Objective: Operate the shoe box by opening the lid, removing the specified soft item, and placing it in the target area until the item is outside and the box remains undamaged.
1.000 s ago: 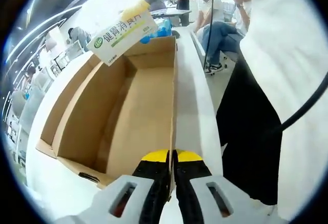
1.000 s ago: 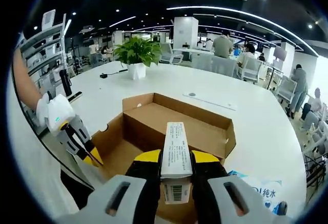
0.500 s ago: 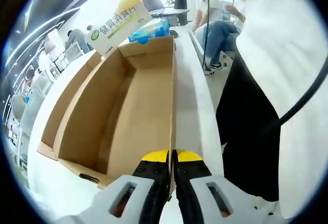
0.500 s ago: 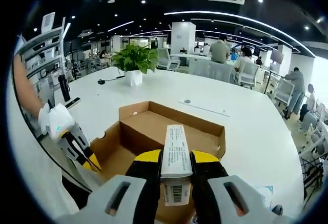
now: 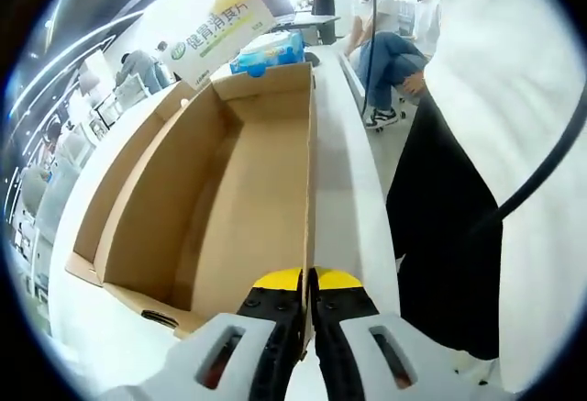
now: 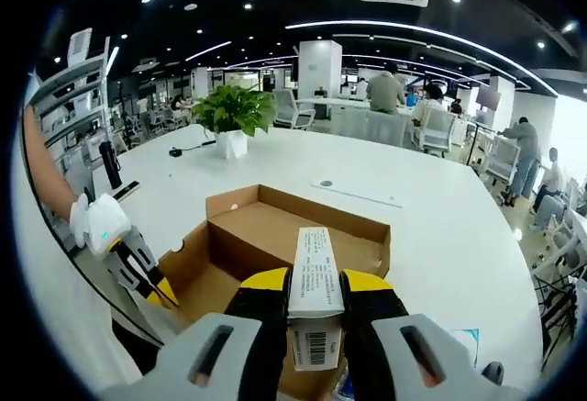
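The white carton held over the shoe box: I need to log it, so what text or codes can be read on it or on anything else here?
"健胃消食片": large green characters on the white carton, left gripper view.
Fine print and barcode on the carton between the right gripper jaws: too small to read.
Blue-and-white pack beyond the shoe box: print blurred.

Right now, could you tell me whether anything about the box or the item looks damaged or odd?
Nothing stands out. The cardboard box sits open and intact, the left gripper pinches its wall, and the right gripper holds the medicine carton undented above it.
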The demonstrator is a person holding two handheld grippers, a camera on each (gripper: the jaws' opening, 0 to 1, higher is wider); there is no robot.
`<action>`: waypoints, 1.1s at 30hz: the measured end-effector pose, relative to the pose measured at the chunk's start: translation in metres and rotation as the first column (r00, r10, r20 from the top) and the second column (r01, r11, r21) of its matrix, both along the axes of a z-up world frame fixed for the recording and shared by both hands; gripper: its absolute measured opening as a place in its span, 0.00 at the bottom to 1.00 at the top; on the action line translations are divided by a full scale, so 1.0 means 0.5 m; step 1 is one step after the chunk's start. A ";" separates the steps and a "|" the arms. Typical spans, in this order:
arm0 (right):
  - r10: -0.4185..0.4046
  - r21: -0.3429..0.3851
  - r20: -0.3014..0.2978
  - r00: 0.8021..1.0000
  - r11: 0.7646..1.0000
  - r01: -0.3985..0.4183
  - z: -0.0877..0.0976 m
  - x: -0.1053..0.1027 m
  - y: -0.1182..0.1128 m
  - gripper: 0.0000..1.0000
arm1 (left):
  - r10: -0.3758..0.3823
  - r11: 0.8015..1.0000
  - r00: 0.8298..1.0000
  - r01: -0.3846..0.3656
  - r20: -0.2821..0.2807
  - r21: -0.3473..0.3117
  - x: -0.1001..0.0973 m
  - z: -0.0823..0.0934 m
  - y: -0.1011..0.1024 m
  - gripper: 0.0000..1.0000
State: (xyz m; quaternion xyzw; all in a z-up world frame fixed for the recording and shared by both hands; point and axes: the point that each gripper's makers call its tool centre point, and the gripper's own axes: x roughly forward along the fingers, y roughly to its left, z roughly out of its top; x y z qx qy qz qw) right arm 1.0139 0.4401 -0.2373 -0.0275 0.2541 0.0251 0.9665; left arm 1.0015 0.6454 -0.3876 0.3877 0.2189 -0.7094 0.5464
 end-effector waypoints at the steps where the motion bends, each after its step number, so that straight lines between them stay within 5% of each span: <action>1: -0.002 0.000 0.001 1.000 1.000 0.002 0.002 0.000 -0.002 0.19 | 0.000 1.000 1.000 0.000 0.000 0.000 0.001 -0.001 0.001 0.02; 18: -0.062 -0.021 0.062 0.996 0.998 0.063 0.066 -0.001 -0.052 0.19 | -0.001 1.000 1.000 0.001 0.000 0.009 -0.002 0.001 0.000 0.02; 33: -0.084 -0.026 0.077 0.994 0.996 0.086 0.081 -0.002 -0.078 0.19 | -0.001 1.000 1.000 0.001 -0.001 0.014 -0.002 0.001 0.000 0.02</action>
